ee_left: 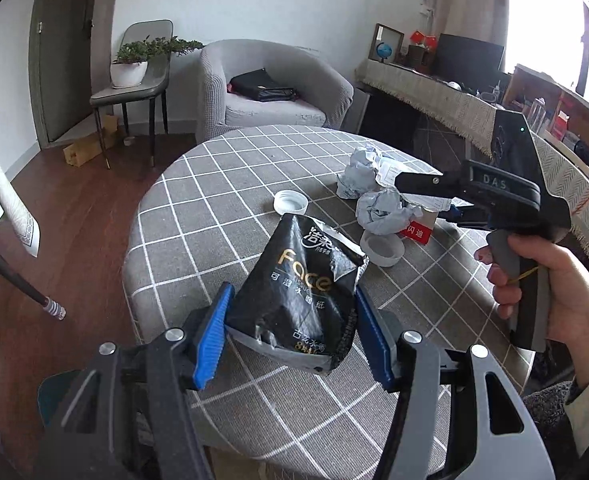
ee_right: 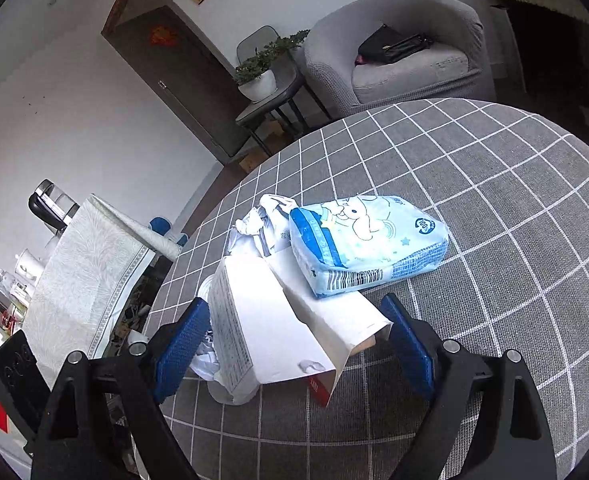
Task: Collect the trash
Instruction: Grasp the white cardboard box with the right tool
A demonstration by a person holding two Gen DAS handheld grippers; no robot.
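Note:
In the left wrist view my left gripper (ee_left: 292, 322) has its blue pads on both sides of a black tissue wrapper (ee_left: 300, 288) marked "Face", above the checked round table (ee_left: 230, 184). The pads touch its sides. My right gripper (ee_left: 408, 184) reaches in from the right over crumpled paper (ee_left: 386, 210) and a white-and-red box (ee_left: 418, 230). In the right wrist view my right gripper (ee_right: 294, 336) is open around the white cardboard box (ee_right: 278, 324). A blue tissue pack (ee_right: 364, 240) lies just beyond, with crumpled paper (ee_right: 254, 224) to its left.
A white bottle cap (ee_left: 290, 202) and a small white cup (ee_left: 382, 248) lie on the table. A second paper ball (ee_left: 360, 172) sits farther back. A grey armchair (ee_left: 270, 84) and a chair with a plant (ee_left: 134, 76) stand behind the table.

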